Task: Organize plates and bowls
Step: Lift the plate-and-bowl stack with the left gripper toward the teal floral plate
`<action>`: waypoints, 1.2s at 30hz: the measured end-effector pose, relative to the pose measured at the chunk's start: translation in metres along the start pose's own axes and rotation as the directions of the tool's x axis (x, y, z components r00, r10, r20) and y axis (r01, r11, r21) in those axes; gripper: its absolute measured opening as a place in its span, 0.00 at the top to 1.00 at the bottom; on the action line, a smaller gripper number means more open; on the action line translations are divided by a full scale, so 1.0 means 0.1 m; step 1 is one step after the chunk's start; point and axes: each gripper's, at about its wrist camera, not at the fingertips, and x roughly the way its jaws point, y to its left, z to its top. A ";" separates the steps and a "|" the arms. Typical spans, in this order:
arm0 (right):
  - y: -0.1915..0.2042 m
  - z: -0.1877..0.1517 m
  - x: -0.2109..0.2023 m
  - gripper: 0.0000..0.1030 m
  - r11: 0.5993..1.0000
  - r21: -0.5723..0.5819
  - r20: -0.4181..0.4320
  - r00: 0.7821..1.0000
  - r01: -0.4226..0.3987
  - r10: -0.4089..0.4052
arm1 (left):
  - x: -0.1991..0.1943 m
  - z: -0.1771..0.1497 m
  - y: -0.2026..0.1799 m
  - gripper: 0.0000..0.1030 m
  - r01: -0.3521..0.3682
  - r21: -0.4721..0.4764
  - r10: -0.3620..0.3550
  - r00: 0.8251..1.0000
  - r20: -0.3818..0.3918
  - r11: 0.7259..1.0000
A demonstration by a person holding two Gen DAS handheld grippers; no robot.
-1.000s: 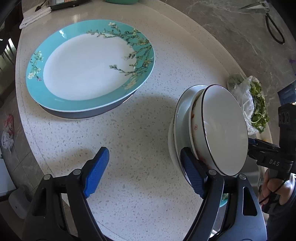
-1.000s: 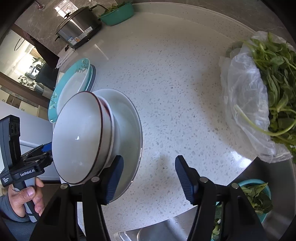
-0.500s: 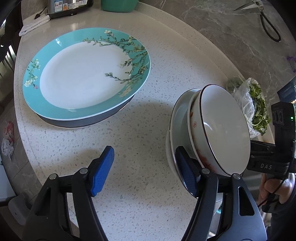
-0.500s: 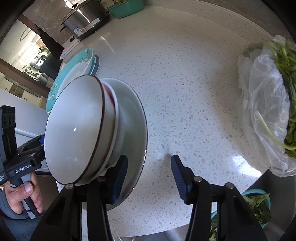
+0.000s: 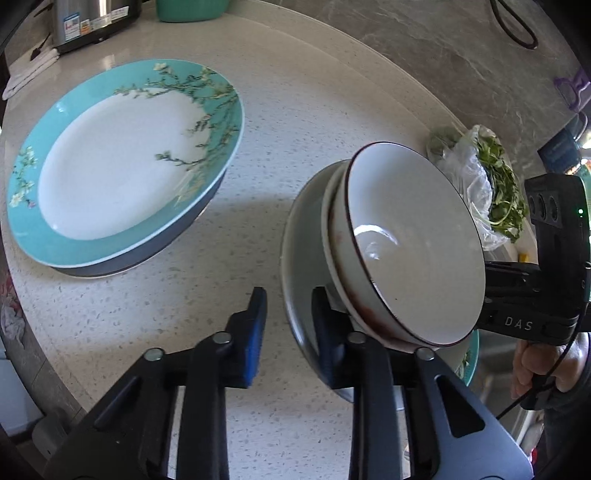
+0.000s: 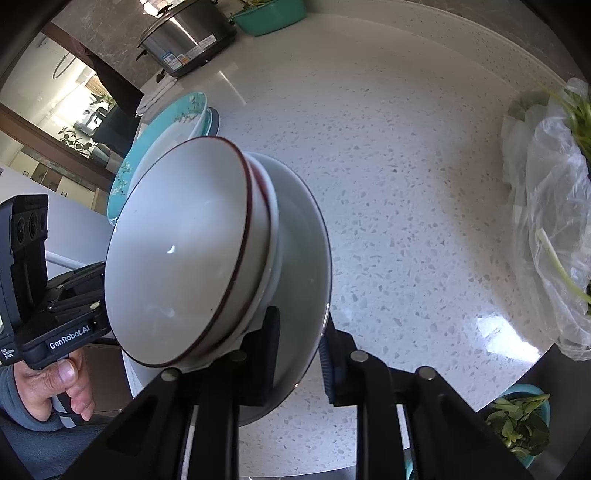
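A pale plate [image 5: 301, 236] carries stacked white bowls with dark red rims [image 5: 413, 243]. Both grippers grip its rim from opposite sides. My left gripper [image 5: 286, 314] has its blue pads closed around the near rim; a small gap shows beside the outer pad. My right gripper [image 6: 299, 343] is shut on the opposite rim of the same plate [image 6: 306, 236], with the bowls [image 6: 177, 251] to its left. A teal floral plate [image 5: 122, 162] lies on a dark plate at the left of the counter; it also shows in the right wrist view [image 6: 162, 136].
A plastic bag of greens [image 6: 550, 206] lies at the counter's right side. A rice cooker [image 6: 184, 33] and a green basin [image 6: 269, 14] stand at the back. A folded white cloth [image 5: 29, 70] lies beside the cooker. The counter edge curves near me.
Both grippers have closed from wide open onto the pale plate's rim. The stack sits closer to the teal plate's side than before.
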 end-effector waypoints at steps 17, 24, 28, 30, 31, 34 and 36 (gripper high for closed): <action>0.00 -0.06 -0.03 0.80 0.995 0.104 0.018 1.000 -0.001 0.000 | 0.10 0.07 -0.13 0.89 0.002 0.026 -0.001 0.999 -0.053 1.000; 0.04 -0.07 -0.08 0.80 0.994 0.113 0.028 1.000 0.011 -0.014 | 0.05 0.02 -0.16 0.89 0.007 0.037 -0.005 0.999 -0.046 0.999; 0.07 -0.09 -0.09 0.80 0.993 0.114 0.033 0.999 0.015 -0.019 | -0.02 0.03 -0.17 0.89 0.008 0.042 -0.007 1.000 -0.027 0.999; 0.12 -0.10 -0.13 0.80 0.994 0.108 0.044 0.999 0.023 -0.028 | -0.07 0.04 -0.17 0.89 0.007 0.048 -0.006 1.000 -0.015 0.999; 0.14 -0.10 -0.14 0.80 0.994 0.106 0.047 0.998 0.025 -0.030 | -0.10 0.05 -0.17 0.89 0.010 0.046 -0.010 1.000 -0.009 0.999; 0.19 -0.09 -0.21 0.80 0.994 0.101 0.063 0.997 0.029 -0.035 | -0.22 0.08 -0.17 0.89 0.012 0.054 -0.012 1.000 0.008 0.998; 0.25 -0.07 -0.26 0.80 0.995 0.096 0.075 0.996 0.030 -0.038 | -0.30 0.11 -0.16 0.89 0.011 0.057 -0.012 1.000 0.017 0.998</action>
